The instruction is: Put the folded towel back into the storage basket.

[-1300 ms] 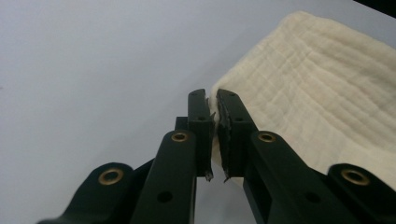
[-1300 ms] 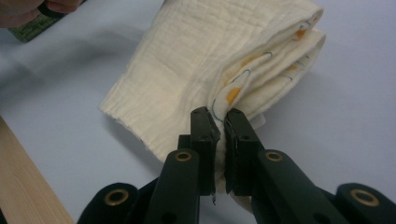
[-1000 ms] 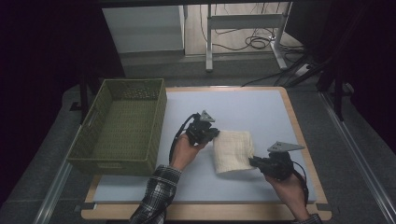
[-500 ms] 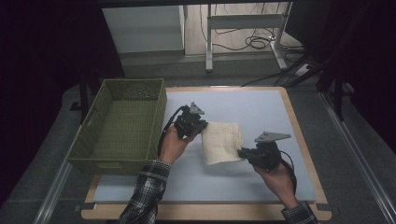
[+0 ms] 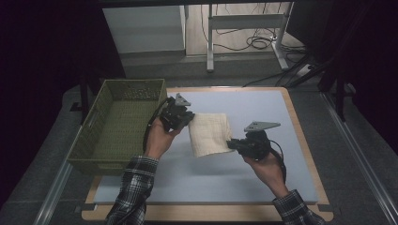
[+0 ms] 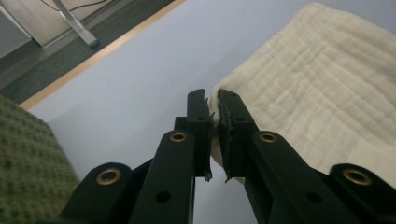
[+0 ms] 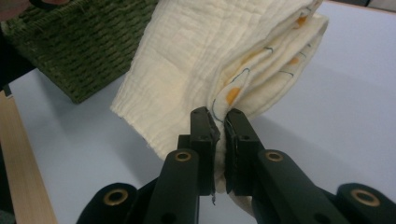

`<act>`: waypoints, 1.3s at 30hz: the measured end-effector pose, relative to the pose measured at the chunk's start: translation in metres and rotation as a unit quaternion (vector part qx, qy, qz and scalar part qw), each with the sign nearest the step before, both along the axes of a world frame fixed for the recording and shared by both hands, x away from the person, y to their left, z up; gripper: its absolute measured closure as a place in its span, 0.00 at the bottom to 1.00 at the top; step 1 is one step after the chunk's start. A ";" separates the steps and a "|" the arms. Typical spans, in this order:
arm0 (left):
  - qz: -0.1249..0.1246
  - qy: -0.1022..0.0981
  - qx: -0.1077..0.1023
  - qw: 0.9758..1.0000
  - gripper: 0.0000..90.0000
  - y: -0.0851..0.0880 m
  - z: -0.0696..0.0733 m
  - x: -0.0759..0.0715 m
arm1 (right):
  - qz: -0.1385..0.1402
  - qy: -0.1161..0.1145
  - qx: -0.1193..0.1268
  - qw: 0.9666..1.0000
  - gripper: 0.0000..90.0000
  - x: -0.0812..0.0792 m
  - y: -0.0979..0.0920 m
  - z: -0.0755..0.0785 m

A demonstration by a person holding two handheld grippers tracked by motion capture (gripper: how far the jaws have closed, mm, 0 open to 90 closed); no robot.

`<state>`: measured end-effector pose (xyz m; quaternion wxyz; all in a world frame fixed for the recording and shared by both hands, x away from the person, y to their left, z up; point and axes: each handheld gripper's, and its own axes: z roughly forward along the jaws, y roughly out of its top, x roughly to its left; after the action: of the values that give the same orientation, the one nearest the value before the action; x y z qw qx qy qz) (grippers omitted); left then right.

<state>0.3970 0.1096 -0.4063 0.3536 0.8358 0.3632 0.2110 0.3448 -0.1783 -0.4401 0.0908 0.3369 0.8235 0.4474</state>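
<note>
Folded cream cloth [image 5: 210, 134] hangs above the counter [image 5: 263, 108] beside the green basket [image 5: 117, 126], pinched at opposite edges by my left tongs [image 5: 187, 116] and right tongs [image 5: 232, 144], both clamped tight, forearms angled inward, hands raised.

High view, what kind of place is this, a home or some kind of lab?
Probably a lab or recording workspace: a pale blue work table with a wooden rim, loose cables on the floor beyond it, metal desk legs, and dark surroundings.
</note>
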 end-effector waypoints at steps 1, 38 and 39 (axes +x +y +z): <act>0.002 -0.002 0.002 1.000 0.93 0.003 0.002 0.000 | 0.004 -0.004 -0.002 1.000 0.92 0.002 0.006 0.002; 0.079 -0.050 -0.003 0.996 0.93 0.095 0.048 -0.011 | 0.049 -0.021 0.021 0.998 0.92 0.029 0.089 0.043; 0.083 -0.051 -0.004 0.995 0.93 0.098 0.049 -0.011 | 0.050 -0.020 0.023 0.998 0.92 0.029 0.095 0.045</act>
<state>0.3860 0.2072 -0.3574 0.3565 0.7895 0.4132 0.2807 0.3740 -0.0836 -0.3952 0.0772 0.2877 0.8268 0.4772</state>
